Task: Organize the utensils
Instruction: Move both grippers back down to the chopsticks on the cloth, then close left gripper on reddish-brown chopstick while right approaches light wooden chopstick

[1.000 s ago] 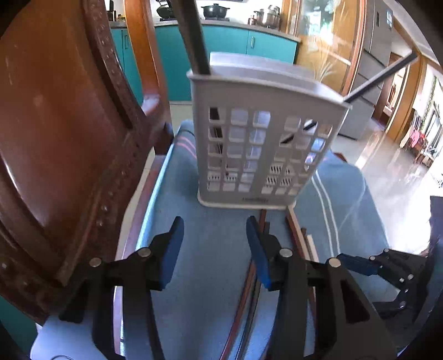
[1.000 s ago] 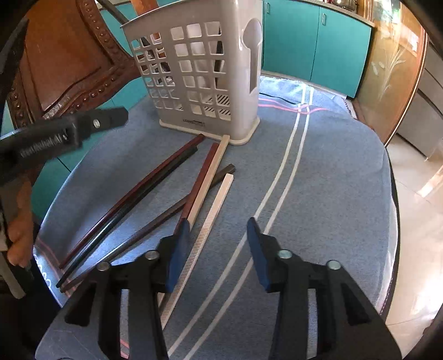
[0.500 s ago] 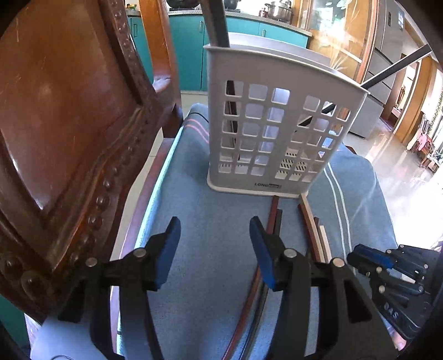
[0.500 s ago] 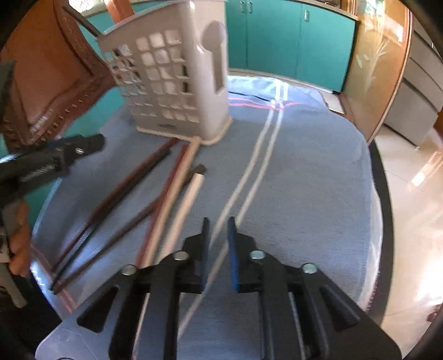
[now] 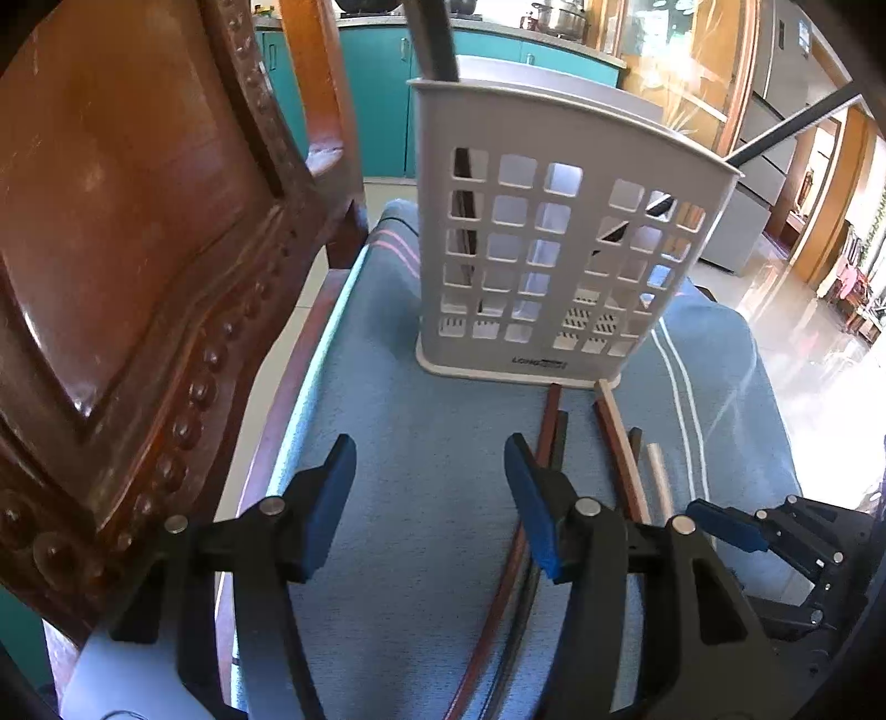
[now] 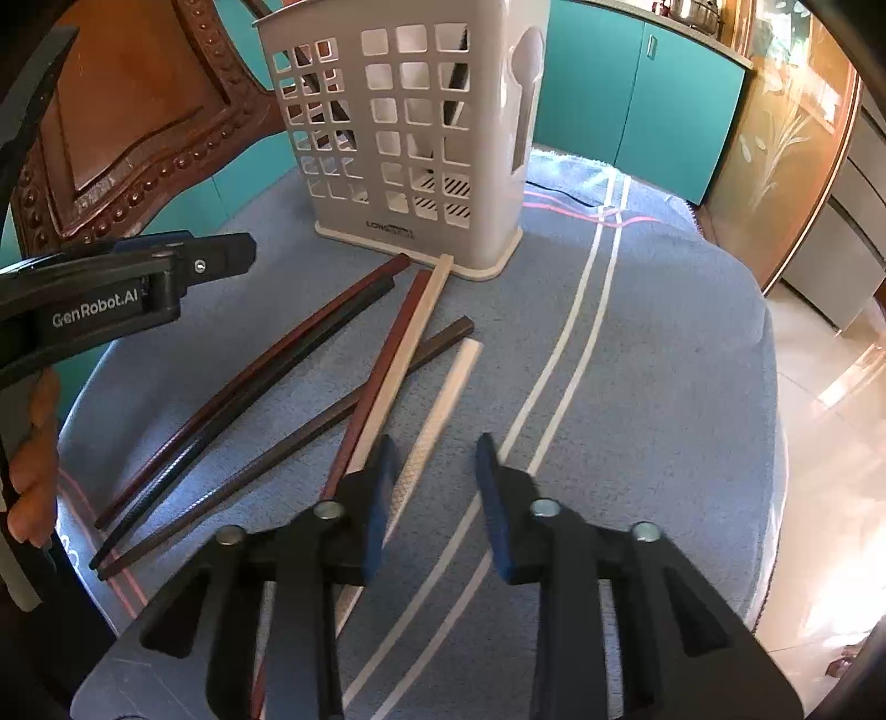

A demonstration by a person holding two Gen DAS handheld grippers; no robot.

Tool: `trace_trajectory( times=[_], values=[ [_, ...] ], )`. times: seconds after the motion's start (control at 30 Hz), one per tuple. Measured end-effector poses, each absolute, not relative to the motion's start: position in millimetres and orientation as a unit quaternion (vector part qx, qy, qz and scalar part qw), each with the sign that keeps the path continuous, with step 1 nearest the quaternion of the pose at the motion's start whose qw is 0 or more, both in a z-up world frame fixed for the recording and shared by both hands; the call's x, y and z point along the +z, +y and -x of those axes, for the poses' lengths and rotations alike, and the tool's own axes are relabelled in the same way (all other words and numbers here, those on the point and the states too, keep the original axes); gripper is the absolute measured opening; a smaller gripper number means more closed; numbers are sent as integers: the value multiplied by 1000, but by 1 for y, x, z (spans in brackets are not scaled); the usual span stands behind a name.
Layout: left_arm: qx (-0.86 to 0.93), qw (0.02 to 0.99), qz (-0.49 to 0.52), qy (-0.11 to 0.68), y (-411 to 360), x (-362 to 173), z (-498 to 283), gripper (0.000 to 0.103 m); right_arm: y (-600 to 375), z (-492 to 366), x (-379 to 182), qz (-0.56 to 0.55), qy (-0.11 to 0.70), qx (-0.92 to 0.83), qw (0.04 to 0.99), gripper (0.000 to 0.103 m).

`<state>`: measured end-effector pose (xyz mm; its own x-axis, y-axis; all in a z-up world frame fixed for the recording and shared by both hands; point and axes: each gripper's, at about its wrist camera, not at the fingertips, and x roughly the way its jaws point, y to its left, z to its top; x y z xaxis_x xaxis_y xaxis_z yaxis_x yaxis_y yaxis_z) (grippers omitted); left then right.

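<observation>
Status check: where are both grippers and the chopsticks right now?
Left gripper open, empty, jaws just widened. Right gripper open, empty, above the white chopstick. Six chopsticks loose on the cloth, before the holder. Nothing blocking.

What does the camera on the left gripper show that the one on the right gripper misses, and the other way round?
Only the left wrist view shows a dark utensil handle sticking out of the holder's top right, and cooking pots on the counter. Only the right wrist view shows the spoon-shaped cutout in the holder's side, and a person's fingers gripping the left tool. Both show the white plastic lattice utensil holder, loose chopsticks on the blue striped cloth, and the carved wooden chair back.
</observation>
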<state>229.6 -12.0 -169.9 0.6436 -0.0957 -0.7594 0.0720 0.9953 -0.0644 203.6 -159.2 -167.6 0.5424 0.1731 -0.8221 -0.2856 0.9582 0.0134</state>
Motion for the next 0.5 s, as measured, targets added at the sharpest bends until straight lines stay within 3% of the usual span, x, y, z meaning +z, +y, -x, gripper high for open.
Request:
trace_trajectory(
  times=[0.13, 0.5],
  values=[
    [-47, 906, 13, 421, -12, -171, -229, 56, -164, -206, -167, 56, 468, 129, 872, 15],
    [-62, 901, 1, 429, -17, -176, -226, 58, -195, -220, -167, 44, 478, 83, 873, 17]
  ],
)
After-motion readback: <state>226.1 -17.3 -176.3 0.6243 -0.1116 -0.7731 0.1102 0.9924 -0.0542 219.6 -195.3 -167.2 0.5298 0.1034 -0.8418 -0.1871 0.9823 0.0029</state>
